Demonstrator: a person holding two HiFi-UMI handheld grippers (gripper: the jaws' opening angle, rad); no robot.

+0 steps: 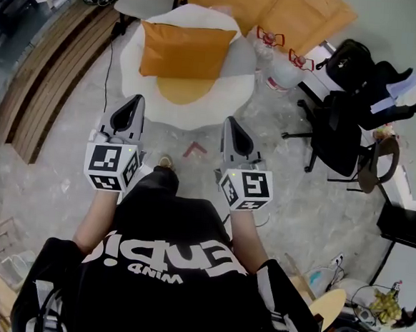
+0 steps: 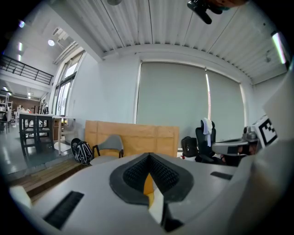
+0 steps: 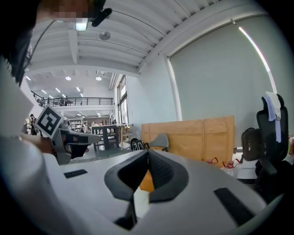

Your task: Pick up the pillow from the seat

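Observation:
An orange pillow (image 1: 183,49) lies on a low white, egg-shaped seat (image 1: 232,92) with an orange middle patch, on the floor ahead of me. Both grippers are held out short of the seat's near edge and touch nothing. My left gripper (image 1: 135,101) points at the seat's left side with its jaws shut and empty. My right gripper (image 1: 230,122) points at the right side, also shut and empty. In the left gripper view the closed jaws (image 2: 148,156) hide most of the seat, and only an orange sliver shows below them. The right gripper view (image 3: 147,153) shows the same.
A grey chair (image 1: 143,3) and tan boards (image 1: 299,15) stand behind the seat. Wooden decking (image 1: 46,77) runs along the left. A black office chair (image 1: 340,129), a black bag (image 1: 351,57) and a white jug (image 1: 281,78) crowd the right. My shoe (image 1: 165,163) shows below.

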